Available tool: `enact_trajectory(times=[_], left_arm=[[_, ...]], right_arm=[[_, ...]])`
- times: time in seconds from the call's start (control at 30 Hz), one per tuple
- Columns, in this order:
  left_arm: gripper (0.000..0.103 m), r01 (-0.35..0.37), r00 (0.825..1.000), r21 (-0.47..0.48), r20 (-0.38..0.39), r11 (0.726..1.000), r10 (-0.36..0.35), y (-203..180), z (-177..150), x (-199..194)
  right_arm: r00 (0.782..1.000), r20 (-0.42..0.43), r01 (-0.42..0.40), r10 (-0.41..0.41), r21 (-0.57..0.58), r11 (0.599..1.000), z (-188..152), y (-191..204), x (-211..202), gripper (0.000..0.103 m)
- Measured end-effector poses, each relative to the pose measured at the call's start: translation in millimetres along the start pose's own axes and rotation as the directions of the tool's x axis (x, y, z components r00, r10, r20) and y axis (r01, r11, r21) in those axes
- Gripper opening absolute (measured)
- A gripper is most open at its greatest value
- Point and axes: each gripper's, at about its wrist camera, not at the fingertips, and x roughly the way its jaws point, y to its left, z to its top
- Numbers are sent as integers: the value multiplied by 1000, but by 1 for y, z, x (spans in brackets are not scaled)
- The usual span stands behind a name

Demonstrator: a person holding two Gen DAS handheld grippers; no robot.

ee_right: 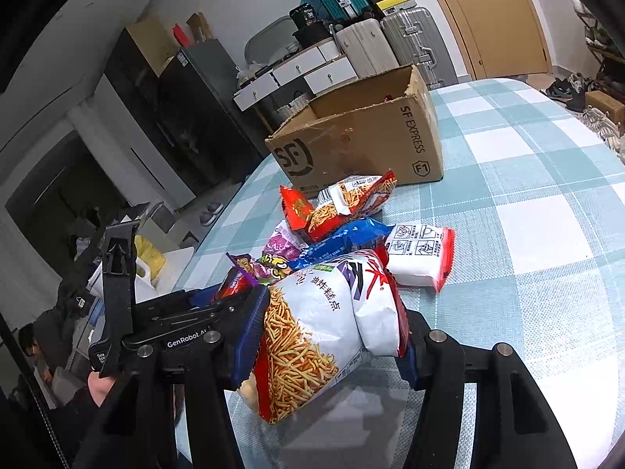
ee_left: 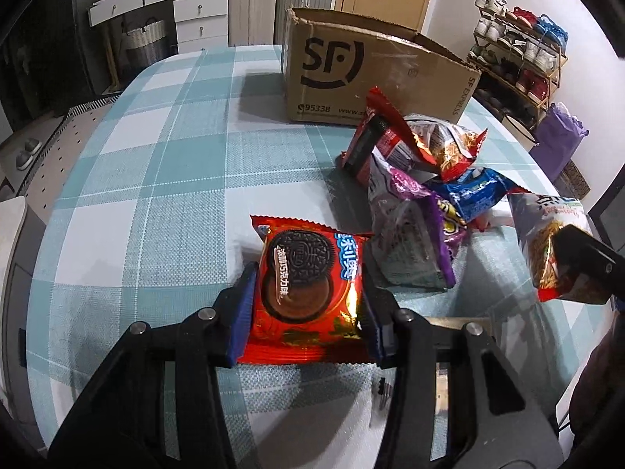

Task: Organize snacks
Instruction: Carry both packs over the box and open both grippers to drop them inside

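Note:
My left gripper (ee_left: 308,301) is shut on a red cookie packet (ee_left: 308,289) printed with dark sandwich cookies, its blue pads pressing both sides just above the checked tablecloth (ee_left: 156,179). My right gripper (ee_right: 328,336) is shut on a white bag of fried noodle sticks (ee_right: 312,324); in the left wrist view that bag (ee_left: 547,242) shows at the right edge. A heap of snack bags (ee_right: 336,226) lies between the grippers and an open cardboard box (ee_right: 359,136), marked SF. The same box (ee_left: 363,74) stands at the table's far side in the left wrist view.
A white and red packet (ee_right: 422,258) lies to the right of the heap. Suitcases (ee_left: 281,4) and white drawers (ee_left: 183,11) stand behind the table, a shoe rack (ee_left: 519,58) at the right. A person's hand (ee_right: 101,387) holds the left gripper's handle.

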Motion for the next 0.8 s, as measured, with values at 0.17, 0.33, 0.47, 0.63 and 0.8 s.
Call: enact_trajectory(times=[0.17, 0.33, 0.47, 0.63, 0.8], left_arm=[[44, 19, 1000, -7, 18, 1000, -19, 2, 1, -13], [44, 29, 999, -22, 47, 999, -28, 4, 7, -28], [44, 38, 997, -27, 72, 999, -36, 5, 12, -41], [44, 56, 995, -13, 83, 998, -55, 0, 24, -56], [44, 64, 993, 14, 98, 998, -65, -9, 40, -67]], right_arm=[[1000, 13, -7, 8, -9, 1000, 3, 4, -5, 58], [1000, 27, -14, 15, -20, 1000, 9, 9, -11, 58], [999, 37, -20, 21, -30, 999, 15, 13, -15, 58], [998, 51, -31, 33, -48, 998, 23, 21, -21, 58], [997, 68, -35, 40, -66, 997, 32, 26, -26, 58]])
